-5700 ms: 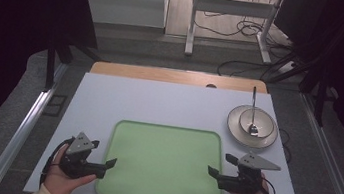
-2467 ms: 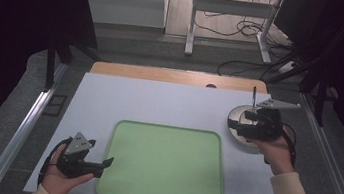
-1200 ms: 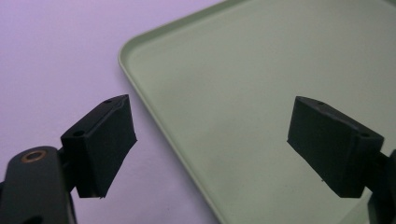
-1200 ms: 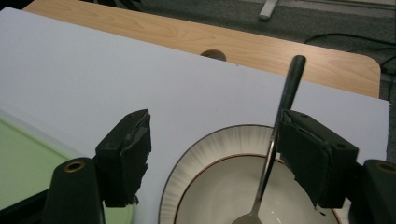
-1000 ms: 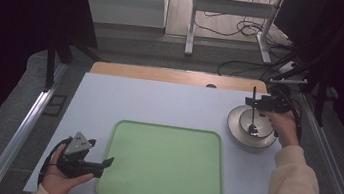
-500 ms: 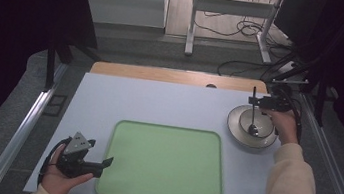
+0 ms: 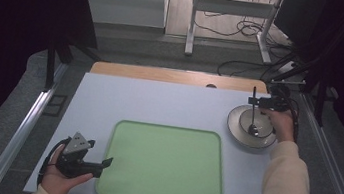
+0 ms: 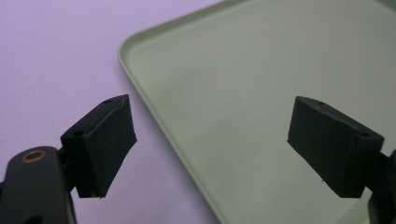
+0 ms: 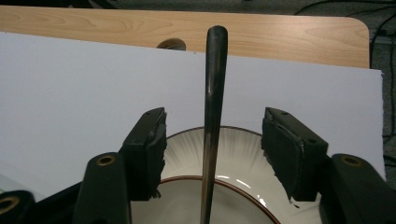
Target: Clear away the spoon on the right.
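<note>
**With the handle between open jaws, a centred close comes next**

While the right hand-held gripper [image 9: 212, 149] stands with its jaws spread wide on either side of the dark slender metal spoon handle [image 9: 212, 107], it grips nothing. The spoon leans in the cream ribbed bowl with a brown ring [image 7: 241, 131] at the desk's [image 7: 159, 100] far right. Closing squarely (handle centred between the pads) should prevent slipping. The left hand-held gripper [image 8: 212, 149] hovers wide open, empty, over the corner of the pale green tray [image 8: 261, 84].
</note>
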Motion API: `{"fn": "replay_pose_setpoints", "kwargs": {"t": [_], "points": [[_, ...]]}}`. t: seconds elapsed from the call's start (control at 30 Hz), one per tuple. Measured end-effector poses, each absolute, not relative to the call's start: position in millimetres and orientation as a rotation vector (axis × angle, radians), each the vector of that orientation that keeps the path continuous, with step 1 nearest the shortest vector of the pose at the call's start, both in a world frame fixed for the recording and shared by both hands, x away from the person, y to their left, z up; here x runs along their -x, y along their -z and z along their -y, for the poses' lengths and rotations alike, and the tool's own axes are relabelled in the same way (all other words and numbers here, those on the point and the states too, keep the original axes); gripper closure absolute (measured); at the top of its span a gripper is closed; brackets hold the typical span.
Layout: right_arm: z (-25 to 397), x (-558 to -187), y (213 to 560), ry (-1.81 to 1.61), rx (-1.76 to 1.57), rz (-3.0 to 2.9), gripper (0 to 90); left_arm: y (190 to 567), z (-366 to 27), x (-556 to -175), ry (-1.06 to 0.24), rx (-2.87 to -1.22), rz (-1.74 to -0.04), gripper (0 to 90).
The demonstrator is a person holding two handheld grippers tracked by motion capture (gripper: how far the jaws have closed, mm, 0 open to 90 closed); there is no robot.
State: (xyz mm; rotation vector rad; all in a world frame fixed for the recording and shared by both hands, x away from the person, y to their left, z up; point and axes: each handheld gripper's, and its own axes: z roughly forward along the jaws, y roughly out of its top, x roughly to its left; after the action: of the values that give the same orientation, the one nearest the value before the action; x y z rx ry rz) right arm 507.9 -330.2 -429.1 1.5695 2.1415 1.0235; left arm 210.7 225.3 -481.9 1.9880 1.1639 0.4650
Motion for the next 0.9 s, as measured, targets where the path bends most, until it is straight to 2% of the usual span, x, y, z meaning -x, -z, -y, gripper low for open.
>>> {"fn": "replay_pose_setpoints", "kwargs": {"t": [0.2, 0.4, 0.8, 0.9], "points": [[327.1, -510.1, 434.1, -1.040, -1.588, -2.152, 51.6, 481.7, -225.4, -210.3, -0.465, -1.982, -1.166, 14.8], [324.8, -512.5, 438.6, -1.044, -1.607, -2.124, 55.3, 481.4, -225.3, -210.0, -0.466, -1.982, -1.165, 14.8], [318.3, -519.9, 454.7, -1.022, -1.657, -2.154, 80.9, 480.3, -228.4, -209.3, -0.469, -1.974, -1.164, 14.8], [318.3, -519.5, 454.3, -1.023, -1.656, -2.165, 82.6, 479.7, -229.2, -209.1, -0.471, -1.971, -1.163, 14.8]]}}
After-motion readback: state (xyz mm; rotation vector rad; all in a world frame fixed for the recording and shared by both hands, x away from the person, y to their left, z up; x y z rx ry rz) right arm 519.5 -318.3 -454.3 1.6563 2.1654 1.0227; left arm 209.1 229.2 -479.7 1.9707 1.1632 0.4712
